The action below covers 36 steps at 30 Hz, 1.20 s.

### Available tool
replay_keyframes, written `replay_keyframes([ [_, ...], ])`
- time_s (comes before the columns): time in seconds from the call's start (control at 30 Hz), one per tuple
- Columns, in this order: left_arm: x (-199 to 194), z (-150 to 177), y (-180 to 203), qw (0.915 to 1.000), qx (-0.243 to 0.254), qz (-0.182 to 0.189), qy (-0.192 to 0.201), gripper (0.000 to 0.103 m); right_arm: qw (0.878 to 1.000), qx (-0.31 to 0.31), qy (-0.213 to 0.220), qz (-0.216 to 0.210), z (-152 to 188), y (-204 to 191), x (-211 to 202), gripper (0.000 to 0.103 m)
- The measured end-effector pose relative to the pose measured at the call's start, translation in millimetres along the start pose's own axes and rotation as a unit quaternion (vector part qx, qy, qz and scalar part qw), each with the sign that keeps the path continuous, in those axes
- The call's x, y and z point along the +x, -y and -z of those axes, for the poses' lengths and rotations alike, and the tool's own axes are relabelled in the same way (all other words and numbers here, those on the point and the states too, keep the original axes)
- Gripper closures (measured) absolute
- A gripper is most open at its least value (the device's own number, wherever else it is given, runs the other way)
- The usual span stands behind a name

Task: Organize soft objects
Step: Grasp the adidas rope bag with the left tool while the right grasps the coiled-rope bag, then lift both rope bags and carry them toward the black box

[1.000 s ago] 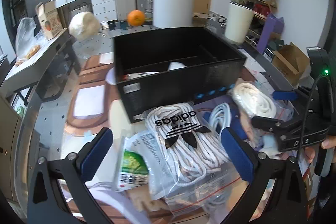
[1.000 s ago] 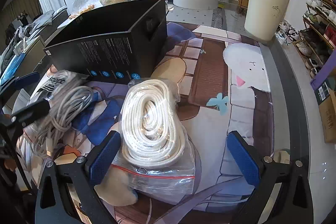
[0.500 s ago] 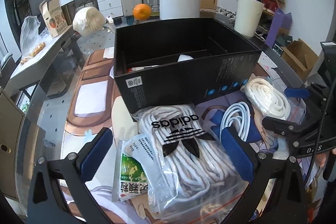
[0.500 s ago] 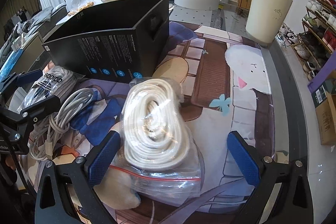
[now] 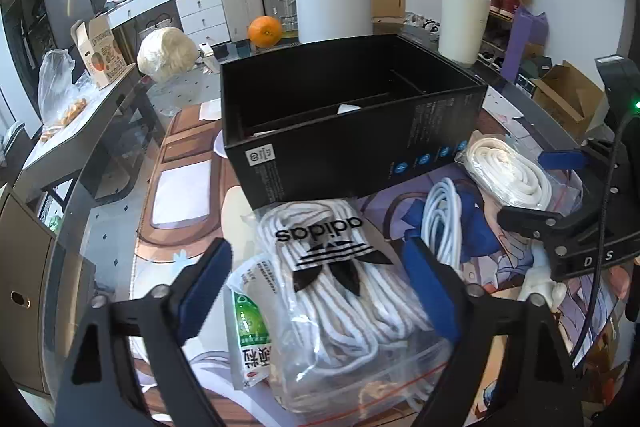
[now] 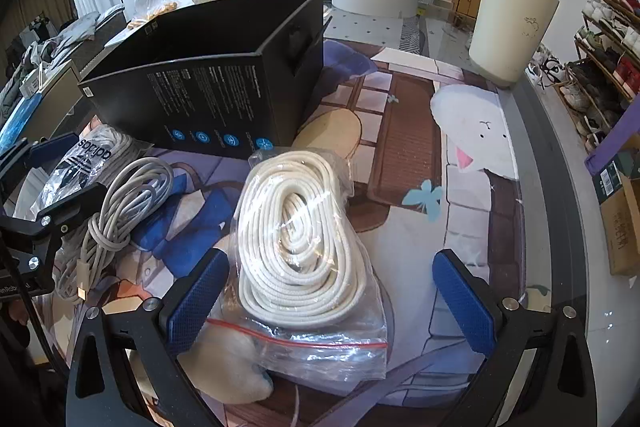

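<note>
- Your left tongs [image 5: 318, 285] have just been closing around the adidas rope bag [image 5: 340, 291], directly in front of the black box [image 5: 352, 131]; pads not yet pressing.
- Your right tongs [image 6: 328, 291] stand wide, astride the bagged white rope coil [image 6: 300, 235] before the box, untouched.

My left claw [image 5: 318, 289] has just been closing around the bagged striped rope [image 5: 340, 291], blue pads now nearer its sides.

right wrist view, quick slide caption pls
Open right hand-held gripper straddling a bagged white rope coil beside the black box.
</note>
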State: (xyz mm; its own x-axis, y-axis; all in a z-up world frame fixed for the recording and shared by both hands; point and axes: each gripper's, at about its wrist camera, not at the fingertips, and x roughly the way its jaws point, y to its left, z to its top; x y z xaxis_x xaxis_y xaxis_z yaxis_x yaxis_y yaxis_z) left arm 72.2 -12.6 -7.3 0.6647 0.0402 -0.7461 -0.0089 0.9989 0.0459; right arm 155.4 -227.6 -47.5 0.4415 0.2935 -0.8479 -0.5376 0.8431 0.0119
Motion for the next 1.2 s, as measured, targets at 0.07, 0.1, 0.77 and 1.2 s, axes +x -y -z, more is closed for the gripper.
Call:
replay_keyframes([
  [0.07, 0.1, 1.2, 1.3, 1.0000, 0.005, 0.008, 0.001, 0.034, 1.000, 0.000, 0.004, 0.000, -1.0, -1.1, 1.0, 0.001],
  [0.1, 0.1, 1.6, 1.8, 0.9999, 0.007, 0.011, 0.001, 0.035, 1.000, -0.001, 0.007, -0.002, -1.2, -2.0, 1.2, 0.001],
  [0.77, -14.9, 8.8, -6.0, 0.9977, -0.001, 0.060, 0.032, 0.063, 0.999, -0.019, 0.036, -0.018, -4.1, -13.5, -4.1, 0.052],
  [1.2, -20.8, 12.4, -9.8, 0.9961, -0.007, 0.077, 0.044, 0.064, 0.998, -0.024, 0.049, -0.026, -2.4, -14.8, -6.9, 0.067],
])
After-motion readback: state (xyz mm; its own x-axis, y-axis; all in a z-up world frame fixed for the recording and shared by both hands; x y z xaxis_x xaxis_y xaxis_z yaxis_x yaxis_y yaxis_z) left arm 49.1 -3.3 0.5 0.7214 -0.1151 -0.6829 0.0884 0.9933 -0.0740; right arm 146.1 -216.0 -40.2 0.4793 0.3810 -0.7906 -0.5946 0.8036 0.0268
